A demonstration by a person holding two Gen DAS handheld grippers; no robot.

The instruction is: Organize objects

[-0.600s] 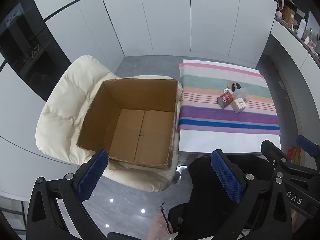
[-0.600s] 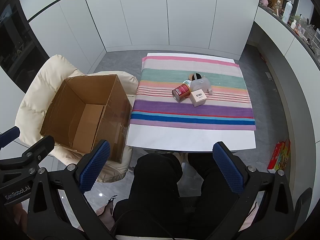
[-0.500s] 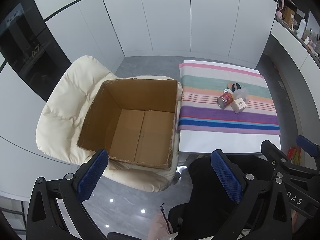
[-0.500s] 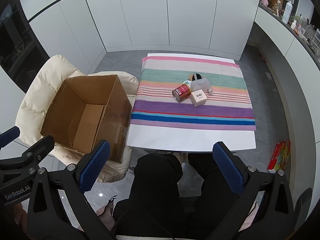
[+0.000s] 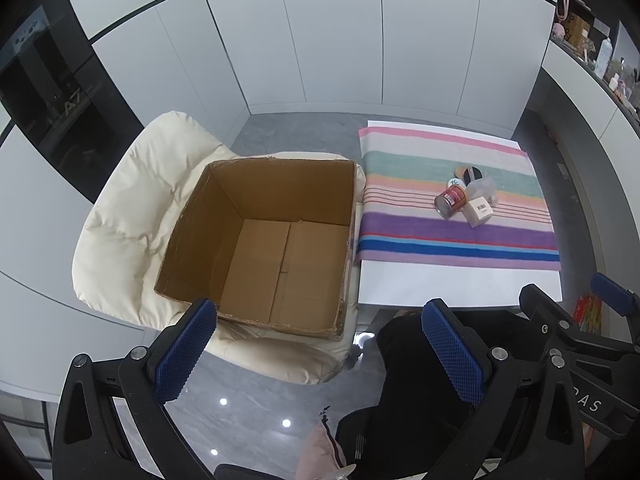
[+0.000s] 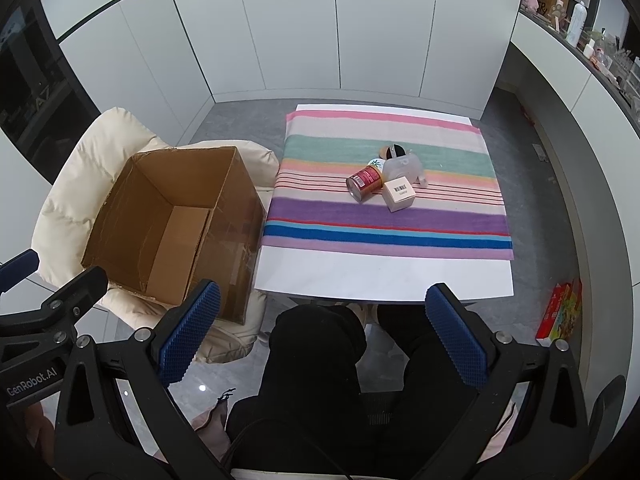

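Grippers both pitched steeply down, left gripper (image 5: 318, 350) jaws spread above cardboard box (image 5: 264, 240), right gripper (image 6: 320, 336) jaws spread, red can (image 6: 365, 181) at 12 o'clock on tabletop (image 6: 384, 276)

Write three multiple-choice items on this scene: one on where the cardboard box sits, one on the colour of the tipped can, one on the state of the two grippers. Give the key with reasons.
1. The open brown cardboard box rests on:
A. the striped cloth
B. the cream padded chair
C. the floor

2. The small metal can lying on its side on the striped cloth is:
A. red
B. green
C. yellow

3. The left gripper and right gripper are:
A. both shut on the can
B. one open, one shut
C. both open and holding nothing

Key:
1 B, the cream cushion shows around the box on all sides.
2 A, its label is red with a bare metal end.
3 C, the blue pads of each stand wide apart with nothing between them.
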